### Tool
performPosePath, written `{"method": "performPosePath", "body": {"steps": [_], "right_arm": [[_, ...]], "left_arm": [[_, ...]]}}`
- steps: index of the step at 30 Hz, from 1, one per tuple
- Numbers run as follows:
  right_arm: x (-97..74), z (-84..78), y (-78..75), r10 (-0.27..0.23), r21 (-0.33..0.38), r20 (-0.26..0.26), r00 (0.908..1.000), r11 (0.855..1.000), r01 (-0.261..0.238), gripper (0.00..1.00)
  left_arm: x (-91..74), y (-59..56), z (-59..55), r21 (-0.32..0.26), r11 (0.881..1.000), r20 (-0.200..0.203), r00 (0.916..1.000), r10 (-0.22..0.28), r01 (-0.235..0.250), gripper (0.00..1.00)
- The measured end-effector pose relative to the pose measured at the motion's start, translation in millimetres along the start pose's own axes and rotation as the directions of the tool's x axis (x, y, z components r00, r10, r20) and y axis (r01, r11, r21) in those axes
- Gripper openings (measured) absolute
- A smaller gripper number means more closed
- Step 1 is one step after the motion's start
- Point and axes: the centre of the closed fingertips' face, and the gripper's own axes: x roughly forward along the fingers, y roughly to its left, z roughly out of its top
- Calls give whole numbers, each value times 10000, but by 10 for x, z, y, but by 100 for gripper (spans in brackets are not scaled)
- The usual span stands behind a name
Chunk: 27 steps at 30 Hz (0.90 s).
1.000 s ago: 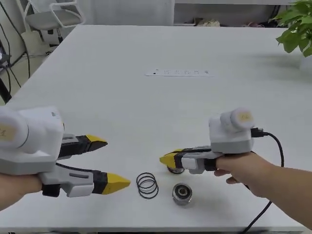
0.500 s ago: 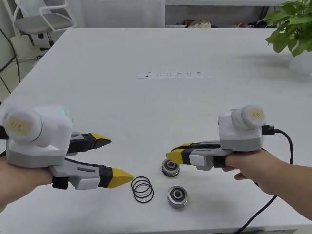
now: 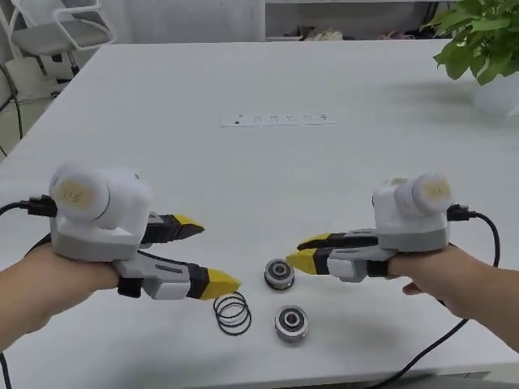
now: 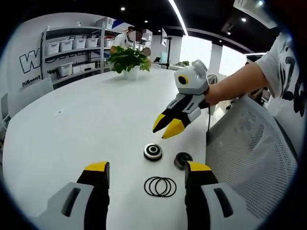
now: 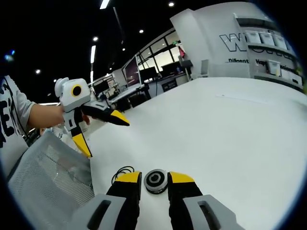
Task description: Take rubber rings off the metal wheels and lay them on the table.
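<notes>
Two small metal wheels lie near the table's front edge, one (image 3: pixel 279 274) just left of my right gripper (image 3: pixel 300 251) and one (image 3: pixel 291 322) nearer me. A small pile of thin black rubber rings (image 3: pixel 232 312) lies flat to their left. The right gripper stands narrowly open and holds nothing; in its own view the wheel (image 5: pixel 156 179) shows just past its fingertips (image 5: pixel 129 178). My left gripper (image 3: pixel 212 254) is wide open and empty, its lower tip just above the rings (image 4: pixel 160 186). The left gripper view has both wheels (image 4: pixel 153 151) (image 4: pixel 183 160) and the right gripper (image 4: pixel 168 127).
A flat white strip (image 3: pixel 280 120) lies mid-table. A potted plant (image 3: pixel 478 40) stands at the back right and an office chair (image 3: pixel 57 28) beyond the back left corner. A black cable (image 3: pixel 454 324) trails from the right gripper over the front edge.
The right gripper has drawn back to the right and up off the wheel, which now lies uncovered. The left gripper has edged right, its lower tip now over the rings.
</notes>
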Motion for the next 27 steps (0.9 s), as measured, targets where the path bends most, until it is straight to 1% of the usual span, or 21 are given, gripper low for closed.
{"method": "performPosePath", "body": {"steps": [4,6,14,18,22,27], "right_arm": [[13,-107,-22,50,-356,-293,9996,9993,-61,20],[8,-131,-43,38,-547,-421,9991,9985,-61,20],[20,-273,-138,-47,-929,-836,9965,9957,-31,20],[31,-307,-154,-35,-979,-907,9959,9952,-54,19],[53,-324,-168,-18,-1052,-964,9953,9944,-84,19],[86,-346,-151,59,-1108,-1061,9943,9937,-177,18]], "left_arm": [[88,-25,-5,107,9998,-159,9997,-184,186,60],[131,-34,-9,136,9995,-236,9994,-267,271,59],[293,-55,-9,107,9985,-330,9980,-535,538,57],[368,-90,-7,138,9975,-365,9969,-694,700,56],[459,-124,-9,145,9961,-407,9954,-864,871,53],[547,-153,-21,168,9948,-520,9937,-992,1002,51]]}}
